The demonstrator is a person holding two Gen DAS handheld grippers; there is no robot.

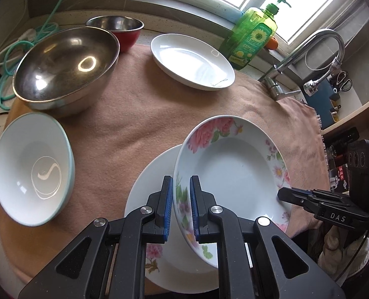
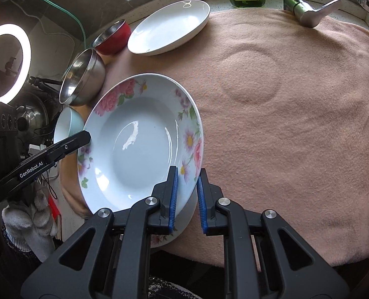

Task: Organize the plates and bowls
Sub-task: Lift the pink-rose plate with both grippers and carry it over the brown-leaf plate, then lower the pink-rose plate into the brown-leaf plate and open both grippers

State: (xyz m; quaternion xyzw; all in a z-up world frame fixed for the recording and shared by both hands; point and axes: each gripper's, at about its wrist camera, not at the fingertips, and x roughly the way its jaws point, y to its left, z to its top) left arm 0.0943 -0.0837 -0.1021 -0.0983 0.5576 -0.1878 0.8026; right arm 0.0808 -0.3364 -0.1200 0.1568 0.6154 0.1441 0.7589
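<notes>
Far to my left on the pink towel [image 1: 139, 124] sits the white bowl with a pale blue outside [image 1: 32, 168], and behind it the big steel bowl [image 1: 64, 67], with the small red bowl [image 1: 119, 31] beyond that. Toward the middle back, a plain white plate [image 1: 191, 61] lies flat near the green soap bottle [image 1: 253, 37]. Closer to me, my left gripper [image 1: 180, 204] is pinched narrow on the left rim of the flowered plate [image 1: 234, 164], its blue pads on either side of the edge. The plate is tilted, hanging just over another flowered plate [image 1: 157, 224] that lies flat on the towel beneath it. My right gripper [image 2: 187, 196] is clamped just as tightly on the opposite rim, so I am carrying the plate between both hands. To the right of it, the towel shows a round dent [image 2: 249, 76], and the tap [image 2: 306, 10] stands at the far right edge.
</notes>
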